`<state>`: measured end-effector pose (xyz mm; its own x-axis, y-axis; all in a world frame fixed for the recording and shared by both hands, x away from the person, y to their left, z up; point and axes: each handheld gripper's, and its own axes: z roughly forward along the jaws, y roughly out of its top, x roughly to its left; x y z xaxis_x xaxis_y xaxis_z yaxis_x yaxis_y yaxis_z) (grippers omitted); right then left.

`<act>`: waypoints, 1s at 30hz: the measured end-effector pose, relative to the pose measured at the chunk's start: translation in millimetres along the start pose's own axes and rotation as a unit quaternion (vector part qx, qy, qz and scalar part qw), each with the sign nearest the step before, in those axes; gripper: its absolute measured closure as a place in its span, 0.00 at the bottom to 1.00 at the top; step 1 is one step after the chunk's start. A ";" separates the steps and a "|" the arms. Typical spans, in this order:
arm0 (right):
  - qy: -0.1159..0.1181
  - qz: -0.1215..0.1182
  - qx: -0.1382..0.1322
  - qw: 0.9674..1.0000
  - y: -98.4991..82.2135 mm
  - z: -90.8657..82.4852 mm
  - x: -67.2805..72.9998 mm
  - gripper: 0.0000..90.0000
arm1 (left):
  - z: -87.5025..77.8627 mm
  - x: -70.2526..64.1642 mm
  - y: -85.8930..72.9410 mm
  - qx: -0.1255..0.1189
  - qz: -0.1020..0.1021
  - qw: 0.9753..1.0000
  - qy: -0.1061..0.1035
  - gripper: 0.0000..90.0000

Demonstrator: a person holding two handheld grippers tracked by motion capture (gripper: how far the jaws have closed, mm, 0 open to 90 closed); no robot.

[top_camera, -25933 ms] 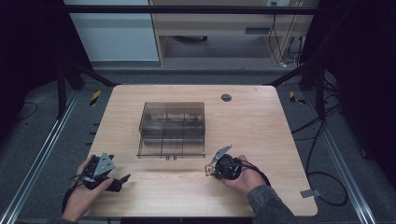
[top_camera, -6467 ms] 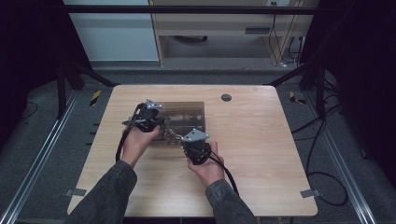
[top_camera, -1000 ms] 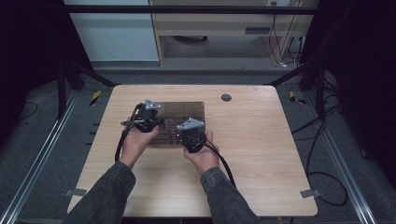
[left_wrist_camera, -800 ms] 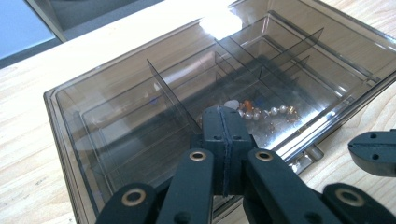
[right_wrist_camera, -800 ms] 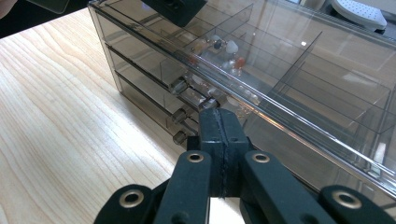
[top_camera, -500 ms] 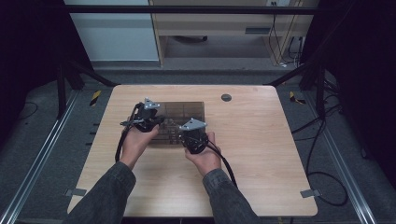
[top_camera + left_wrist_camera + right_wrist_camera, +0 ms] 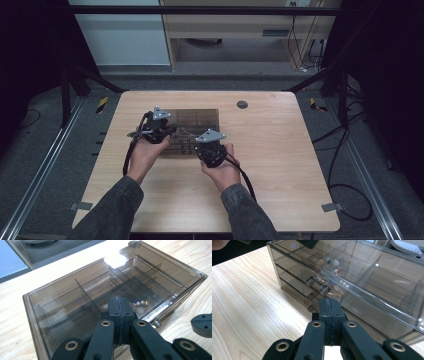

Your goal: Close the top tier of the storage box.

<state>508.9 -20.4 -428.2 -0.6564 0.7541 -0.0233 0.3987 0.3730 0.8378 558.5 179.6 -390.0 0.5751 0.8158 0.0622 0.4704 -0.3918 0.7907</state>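
High view: smoky clear drawer box (image 7: 192,131) standing near the middle of the table (image 7: 300,165), slightly toward the far left. Left hand-held gripper (image 7: 170,131) resting over the box's top, left of centre; right hand-held gripper (image 7: 204,150) at the near front face, by the drawers.

Left gripper view: jaws pressed together with nothing between them, tip touching or just above the clear lid over the divided compartments; beads (image 7: 140,303) visible below in a drawer. Probably steadying the box from above.

Right gripper view: jaws likewise shut and empty, tip aimed at the stacked drawer knobs (image 7: 324,290), just short of them; coloured beads (image 7: 334,266) inside the upper drawer.

Judged step: pushing a drawer home or nudging a knob with the closed tip. Best done by keeping the left tip firm on the lid so the light box cannot slide, pushing square to the drawer front, slowly, on the knob's centre to avoid skewing the drawer.
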 end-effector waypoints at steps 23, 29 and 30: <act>0.001 0.009 -0.007 1.000 -10.5 -19.6 -5.8 1.00 | -19.9 4.2 -6.1 -0.027 0.010 1.000 0.000 1.00; 0.001 0.007 -0.005 1.000 -12.5 -20.7 -6.1 1.00 | -24.3 3.6 -7.0 -0.033 0.014 0.999 -0.002 1.00; 0.002 0.007 -0.005 1.000 -12.8 -21.2 -6.0 1.00 | -25.2 3.3 -7.2 -0.035 0.014 0.999 -0.002 1.00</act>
<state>494.1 -41.2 -427.2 -0.6534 0.7569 -0.0103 0.4015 0.3581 0.8430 540.2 195.8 -380.1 0.5904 0.8028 0.0835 0.4061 -0.3848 0.8289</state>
